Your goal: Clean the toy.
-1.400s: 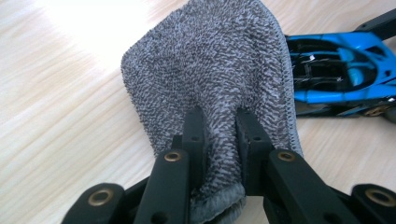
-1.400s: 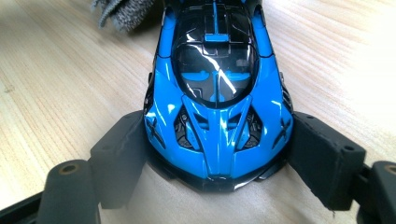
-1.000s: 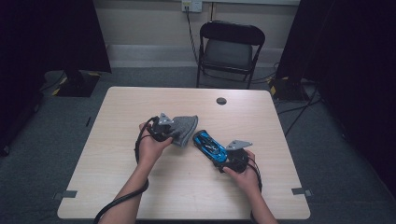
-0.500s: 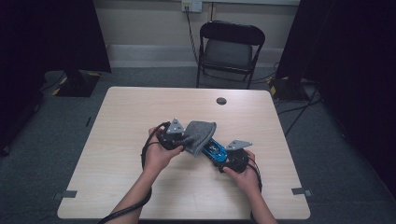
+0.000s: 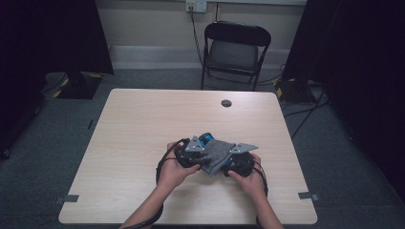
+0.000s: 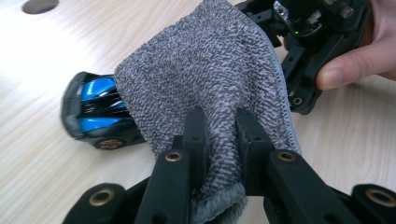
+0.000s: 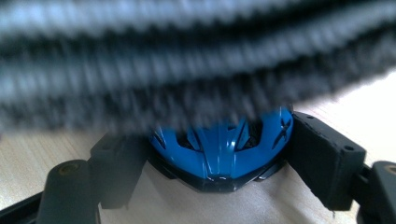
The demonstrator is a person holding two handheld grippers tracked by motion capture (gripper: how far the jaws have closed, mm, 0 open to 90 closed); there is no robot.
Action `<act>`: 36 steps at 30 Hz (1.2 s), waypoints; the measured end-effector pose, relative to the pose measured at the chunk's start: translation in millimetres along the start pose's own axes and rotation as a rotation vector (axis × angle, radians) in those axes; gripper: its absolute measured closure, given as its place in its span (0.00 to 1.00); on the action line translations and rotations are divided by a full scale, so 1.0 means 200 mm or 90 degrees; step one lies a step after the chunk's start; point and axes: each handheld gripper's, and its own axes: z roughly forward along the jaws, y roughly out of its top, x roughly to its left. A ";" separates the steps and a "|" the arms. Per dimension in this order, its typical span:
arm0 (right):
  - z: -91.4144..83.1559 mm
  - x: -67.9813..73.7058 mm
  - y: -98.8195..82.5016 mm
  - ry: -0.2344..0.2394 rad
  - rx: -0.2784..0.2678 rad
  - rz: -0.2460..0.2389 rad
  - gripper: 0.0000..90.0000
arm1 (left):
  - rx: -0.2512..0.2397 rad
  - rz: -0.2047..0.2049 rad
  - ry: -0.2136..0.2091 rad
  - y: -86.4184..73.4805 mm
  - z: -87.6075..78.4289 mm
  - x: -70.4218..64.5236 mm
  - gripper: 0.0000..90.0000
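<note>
Left gripper (image 6: 219, 135) pinches one edge of the grey knit cloth (image 6: 210, 74), draped over the blue toy car (image 6: 95, 112) on the table (image 5: 143, 124). Right gripper (image 7: 219, 154) jaws clamp the car's sides (image 7: 219, 149); cloth hangs blurred just above.

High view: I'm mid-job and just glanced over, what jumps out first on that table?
The grey knit cloth draped over a blue toy car, near the table's front edge, between the two hands. The left gripper is shut on the cloth's edge; the right gripper clasps the car by its sides, in its own view. A black folding chair stands beyond the table.
</note>
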 end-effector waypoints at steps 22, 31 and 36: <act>0.00 0.00 0.00 0.000 0.000 0.000 0.25 | 0.090 0.027 0.022 -0.01 0.12 0.04 0.85; 0.00 0.00 0.00 0.000 0.000 0.000 0.26 | 0.096 0.017 0.034 -0.01 0.12 0.07 0.85; 0.00 0.00 0.00 0.000 0.000 0.000 0.25 | 0.105 0.014 0.039 -0.01 0.12 0.10 0.85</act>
